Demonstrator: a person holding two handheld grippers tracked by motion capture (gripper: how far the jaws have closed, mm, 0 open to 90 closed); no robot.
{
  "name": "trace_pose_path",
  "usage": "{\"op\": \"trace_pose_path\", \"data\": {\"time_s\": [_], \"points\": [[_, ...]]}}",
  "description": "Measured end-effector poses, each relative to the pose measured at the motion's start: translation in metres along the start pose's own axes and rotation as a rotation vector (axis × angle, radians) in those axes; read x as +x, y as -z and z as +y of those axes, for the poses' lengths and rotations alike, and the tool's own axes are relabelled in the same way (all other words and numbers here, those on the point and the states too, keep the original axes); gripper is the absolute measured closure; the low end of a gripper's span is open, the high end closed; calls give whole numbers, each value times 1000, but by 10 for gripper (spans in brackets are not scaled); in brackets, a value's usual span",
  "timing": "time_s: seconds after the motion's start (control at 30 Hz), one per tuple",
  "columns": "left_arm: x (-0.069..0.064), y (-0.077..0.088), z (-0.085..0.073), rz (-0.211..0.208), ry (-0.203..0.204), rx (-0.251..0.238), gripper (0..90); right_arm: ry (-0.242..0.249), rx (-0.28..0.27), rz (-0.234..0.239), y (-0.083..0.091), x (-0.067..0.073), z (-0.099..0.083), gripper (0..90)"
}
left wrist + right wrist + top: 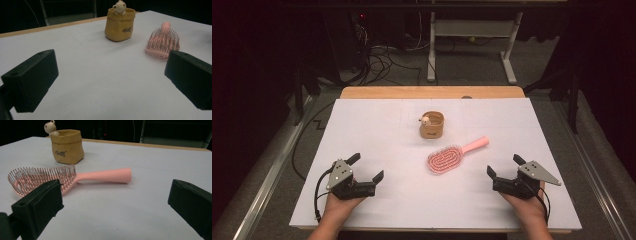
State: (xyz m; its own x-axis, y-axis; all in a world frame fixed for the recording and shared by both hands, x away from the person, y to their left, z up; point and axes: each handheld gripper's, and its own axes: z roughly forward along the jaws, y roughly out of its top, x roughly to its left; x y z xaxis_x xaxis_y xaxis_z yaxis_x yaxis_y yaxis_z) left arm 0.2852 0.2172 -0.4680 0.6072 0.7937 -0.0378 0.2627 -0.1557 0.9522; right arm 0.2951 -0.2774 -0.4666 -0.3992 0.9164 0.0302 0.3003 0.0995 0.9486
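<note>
A pink hairbrush (451,155) lies bristles-up near the middle of the white table, its handle pointing to the far right; it is also seen as the hairbrush (163,41) and the hairbrush (75,178). Behind it stands a small tan pouch (432,125) with a little bear figure on its rim, likewise the pouch (119,24) and the pouch (67,146). My left gripper (366,167) rests at the near left, open and holding nothing. At the near right my right gripper (505,166) is open, with nothing between its jaws, a short way from the brush head.
The white sheet (377,130) covers a wooden table whose far edge (432,92) shows beyond it. Past the table are a white desk frame (472,45) and loose cables (382,60) on the floor. A person's hands hold both grippers at the near edge.
</note>
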Motion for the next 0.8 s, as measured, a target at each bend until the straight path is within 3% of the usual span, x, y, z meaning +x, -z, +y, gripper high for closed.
{"op": "trace_pose_path", "data": {"time_s": [0.47, 0.8], "points": [[0, -2, 0, 11, -12, 7, 0, 12, -9, -4, 2, 0, 1, 13], [-1, -2, 0, 15, -20, 16, 0, 20, -22, -3, 5, 1, 2, 75]]}}
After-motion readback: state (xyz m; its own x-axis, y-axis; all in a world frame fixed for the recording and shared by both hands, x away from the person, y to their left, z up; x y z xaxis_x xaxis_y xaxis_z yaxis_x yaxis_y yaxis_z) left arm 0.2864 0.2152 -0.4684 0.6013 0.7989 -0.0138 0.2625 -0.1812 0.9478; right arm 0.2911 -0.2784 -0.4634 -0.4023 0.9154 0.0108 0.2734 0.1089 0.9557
